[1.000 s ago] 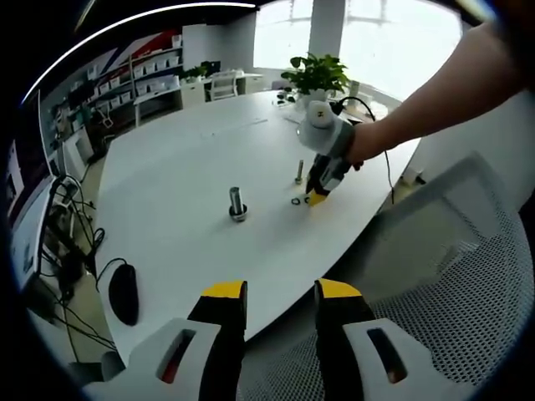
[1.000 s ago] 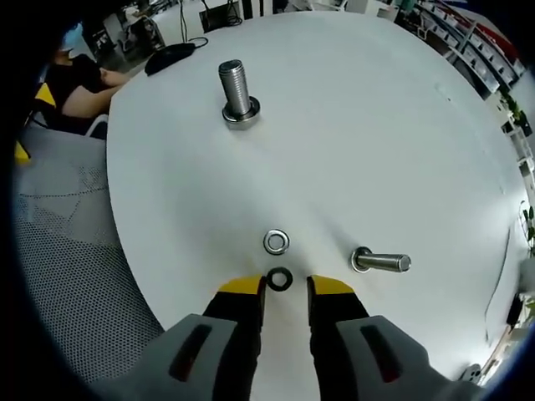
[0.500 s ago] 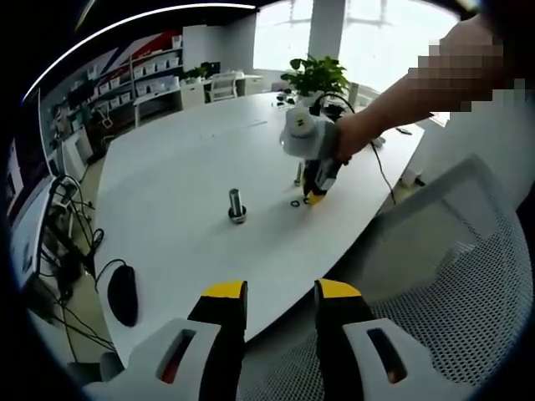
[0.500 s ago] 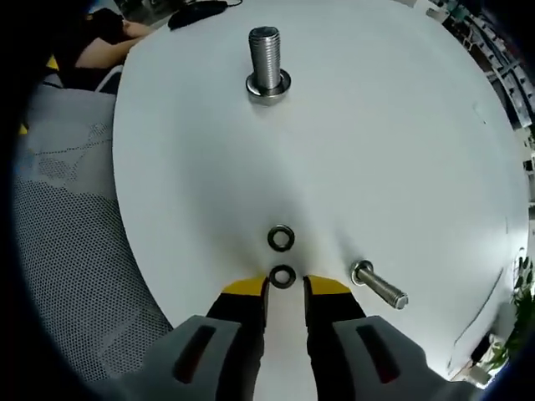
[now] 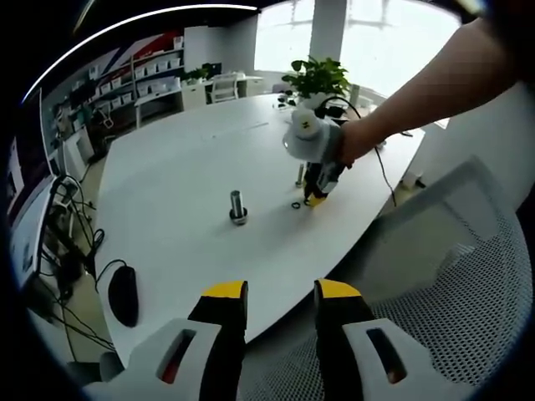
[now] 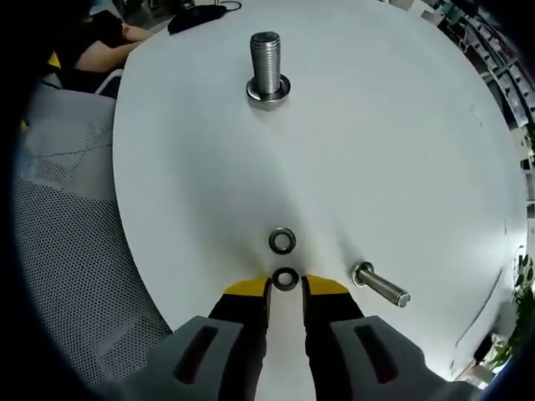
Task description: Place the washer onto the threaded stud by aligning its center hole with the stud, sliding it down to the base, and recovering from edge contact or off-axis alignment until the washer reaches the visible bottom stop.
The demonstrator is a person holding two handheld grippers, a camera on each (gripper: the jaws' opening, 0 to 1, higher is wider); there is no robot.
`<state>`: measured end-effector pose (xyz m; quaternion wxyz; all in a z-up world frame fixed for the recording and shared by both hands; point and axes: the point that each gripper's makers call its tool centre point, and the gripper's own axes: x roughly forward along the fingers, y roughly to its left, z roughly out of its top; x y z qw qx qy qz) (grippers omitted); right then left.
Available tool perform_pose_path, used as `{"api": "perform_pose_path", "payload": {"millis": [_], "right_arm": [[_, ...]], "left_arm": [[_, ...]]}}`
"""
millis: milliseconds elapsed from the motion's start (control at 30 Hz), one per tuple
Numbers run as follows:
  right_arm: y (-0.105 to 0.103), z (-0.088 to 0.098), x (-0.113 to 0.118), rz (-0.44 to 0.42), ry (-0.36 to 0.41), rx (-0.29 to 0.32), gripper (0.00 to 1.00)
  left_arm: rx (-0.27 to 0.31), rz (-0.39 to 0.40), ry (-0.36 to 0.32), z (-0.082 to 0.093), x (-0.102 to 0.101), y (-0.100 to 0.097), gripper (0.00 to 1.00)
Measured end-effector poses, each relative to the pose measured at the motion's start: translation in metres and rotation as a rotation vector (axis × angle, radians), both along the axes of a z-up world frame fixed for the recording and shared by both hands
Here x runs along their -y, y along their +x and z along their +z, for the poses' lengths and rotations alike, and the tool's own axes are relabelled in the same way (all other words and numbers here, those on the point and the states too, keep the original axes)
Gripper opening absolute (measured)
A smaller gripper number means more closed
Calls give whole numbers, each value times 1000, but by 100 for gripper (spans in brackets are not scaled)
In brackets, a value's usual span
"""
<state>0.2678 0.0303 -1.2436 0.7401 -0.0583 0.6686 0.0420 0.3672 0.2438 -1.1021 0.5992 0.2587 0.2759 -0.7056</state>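
Lying flat on the table [image 6: 401, 150], the washer [image 6: 285, 278] is being framed just ahead of the right gripper [image 6: 285, 288], whose jaws are narrowly parted and empty. The stud [image 6: 267, 65] is standing upright, well apart, straight ahead; a second washer [image 6: 282, 241] lies between.

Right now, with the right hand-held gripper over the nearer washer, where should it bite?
Grip the dark washer across its outer rim, coming straight down. It lies flat on the table, offering only thin edges, and already sits between the right hand-held gripper tips.
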Motion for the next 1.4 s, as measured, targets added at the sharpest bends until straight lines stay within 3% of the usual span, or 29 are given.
{"api": "perform_pose_path", "payload": {"millis": [200,433,933,1067,1267,1400], "right_arm": [[-4,6,-5,-4,-3,-2,16],[-3,5,-2,-52,15,64,16],[4,3,1,-69,-36,47,15],[5,3,3,-105,-55,100,15],[10,1,4,-189,-60,259,15],[8,0,7,-255,-60,332,14]], "left_arm": [[1,7,3,-1,0,2,30],[1,-2,6,-2,0,0,29],[2,1,11,-1,-1,0,29],[3,0,17,-3,-2,0,29],[1,4,24,-5,-3,2,29],[0,-3,35,-6,-3,0,29]]}}
